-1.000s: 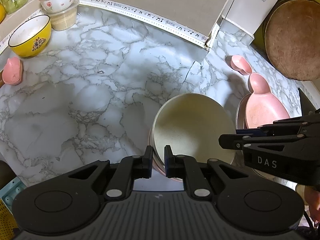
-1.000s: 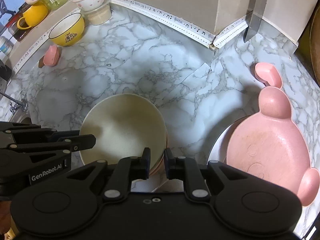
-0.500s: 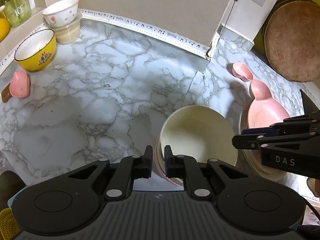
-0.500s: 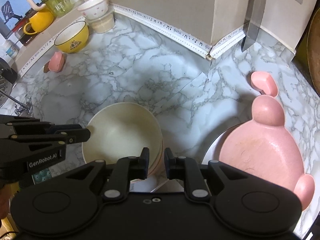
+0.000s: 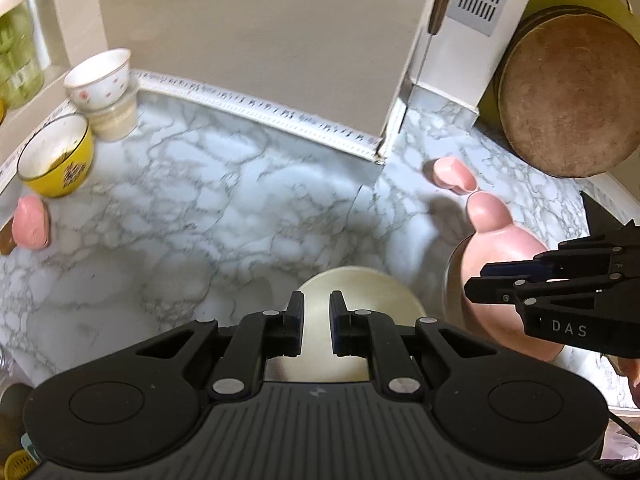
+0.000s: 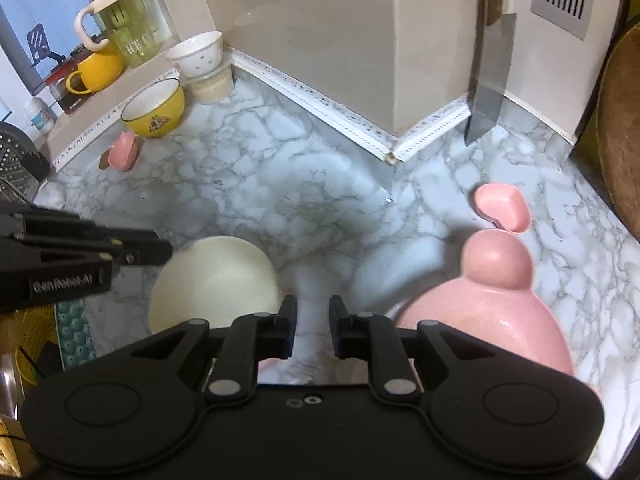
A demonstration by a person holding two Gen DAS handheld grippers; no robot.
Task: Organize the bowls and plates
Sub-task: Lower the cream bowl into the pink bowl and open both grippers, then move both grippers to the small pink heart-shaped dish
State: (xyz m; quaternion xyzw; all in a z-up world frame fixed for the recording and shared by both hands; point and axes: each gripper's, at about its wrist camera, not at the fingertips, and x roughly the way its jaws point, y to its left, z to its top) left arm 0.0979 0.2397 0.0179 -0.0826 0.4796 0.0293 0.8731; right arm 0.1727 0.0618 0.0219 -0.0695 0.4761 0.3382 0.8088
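My left gripper (image 5: 316, 324) had its jaws drawn almost together with only a narrow slot between the pads, and nothing was caught in that slot. Directly beyond its tips sat the cream-coloured round bowl (image 5: 360, 308) on the grey-veined marble countertop (image 5: 200, 216); the tips appeared clear of its rim. My right gripper (image 6: 313, 330) was likewise nearly closed and empty, with bare counter showing through the gap. It hung between the cream bowl on its left and the pink bear-shaped plastic plate (image 6: 492, 304) on its right, which rested on a grey round plate of which only the edge (image 5: 450, 280) was visible.

Further out, a small pink heart-shaped dish (image 6: 504, 208) lay just beyond the bear plate's ear. Along the far-left wall stood a yellow enamelled bowl with a white interior (image 5: 54, 156), a white floral bowl (image 5: 100, 80) perched on a beige tub (image 5: 116, 118), and a small pink dish (image 5: 30, 222) near the counter edge.

I judged the cream bowl to be set down and both grippers free, so the step in hand was the choice of the next piece. Several bowls and dishes remained scattered, so the task looked well short of complete. The next move would call for spreading one pair of jaws and bringing them down over a rim; the yellow bowl, well apart, would need a long reach.
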